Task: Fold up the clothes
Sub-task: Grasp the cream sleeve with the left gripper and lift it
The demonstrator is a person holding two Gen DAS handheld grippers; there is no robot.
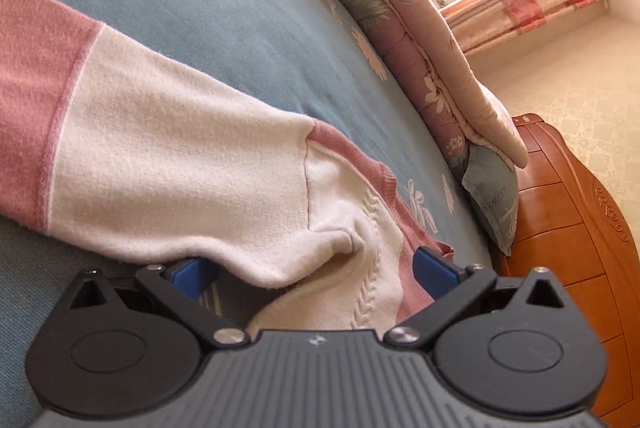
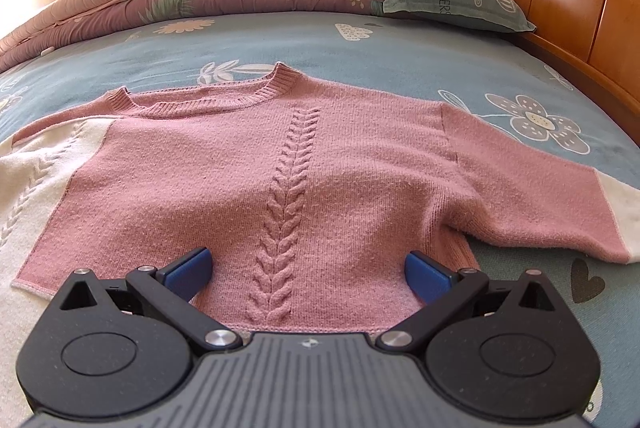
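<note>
Left wrist view: left gripper spread wide, astride sweater sleeve fold, nothing clamped; bedspread toward 12 o'clock.

Right wrist view: right gripper parted, empty, over hem; sweater flat, 1 sleeve extended at 3 o'clock. Folding barely begun.

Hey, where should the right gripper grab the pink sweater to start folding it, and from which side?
Probably the bottom hem of the pink sweater, approached from the near side. The right gripper already sits open at that edge, straddling the cable braid. The hem is a thin free edge lying flat on the blue bedsheet, so fingers could pinch it.
</note>
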